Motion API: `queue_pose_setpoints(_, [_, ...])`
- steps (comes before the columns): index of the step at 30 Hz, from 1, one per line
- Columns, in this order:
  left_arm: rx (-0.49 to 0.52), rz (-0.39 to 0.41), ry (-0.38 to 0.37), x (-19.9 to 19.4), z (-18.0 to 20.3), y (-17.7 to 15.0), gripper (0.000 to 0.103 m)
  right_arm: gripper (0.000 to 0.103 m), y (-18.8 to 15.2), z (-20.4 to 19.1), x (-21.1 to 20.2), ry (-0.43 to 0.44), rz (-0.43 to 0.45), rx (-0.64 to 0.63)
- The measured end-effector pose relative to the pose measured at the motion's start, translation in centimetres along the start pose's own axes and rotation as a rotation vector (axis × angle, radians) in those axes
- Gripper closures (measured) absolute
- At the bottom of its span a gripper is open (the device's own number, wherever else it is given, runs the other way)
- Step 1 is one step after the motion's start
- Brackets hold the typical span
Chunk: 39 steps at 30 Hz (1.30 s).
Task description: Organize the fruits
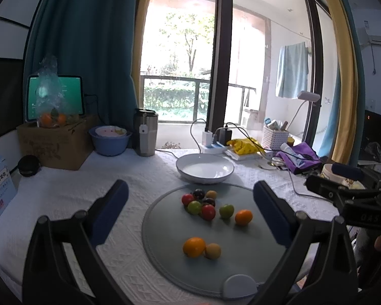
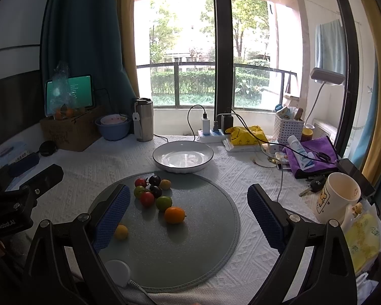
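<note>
Fruits (image 2: 157,195) sit on the round mat (image 2: 190,241); left gripper (image 1: 190,218) and right gripper (image 2: 188,218) gape wide, empty.

We count 10 small fruits on the round grey mat (image 1: 165,241): 2 red (image 1: 188,198), 2 green (image 1: 194,207), 2 dark purple (image 1: 198,193), 2 orange (image 1: 194,247), 2 pale yellow (image 1: 212,251). 8 sit twd the mat's far edge, 2 nearer its front edge. Also 1 empty white bowl (image 1: 205,169) just past the mat's far edge, 1 mug (image 2: 339,195) by the table's right edge, 1 steel tumbler (image 1: 145,132) at the back edge.
</note>
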<state>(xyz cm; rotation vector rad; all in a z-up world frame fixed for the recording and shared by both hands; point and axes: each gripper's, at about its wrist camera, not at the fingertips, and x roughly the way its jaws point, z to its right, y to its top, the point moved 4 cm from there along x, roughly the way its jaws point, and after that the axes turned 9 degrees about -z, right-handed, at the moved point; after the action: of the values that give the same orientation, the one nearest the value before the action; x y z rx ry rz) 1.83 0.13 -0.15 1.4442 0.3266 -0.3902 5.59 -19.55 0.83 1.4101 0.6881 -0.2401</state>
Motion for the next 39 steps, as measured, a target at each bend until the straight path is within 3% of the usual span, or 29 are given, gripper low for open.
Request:
queue_pose_setpoints(25, [0.001, -0.018, -0.011, 0.7, 0.2, -0.3, 0.004, 0.007, -0.1, 0.1, 0.7, -0.004, -0.025, 0.007])
queue_pose_setpoints(39, [-0.012, -0.178, -0.002, 5.7, -1.0, -2.7, 0.004, 0.010, -1.2, 0.2, 5.1, 0.030, -0.129, 0.014])
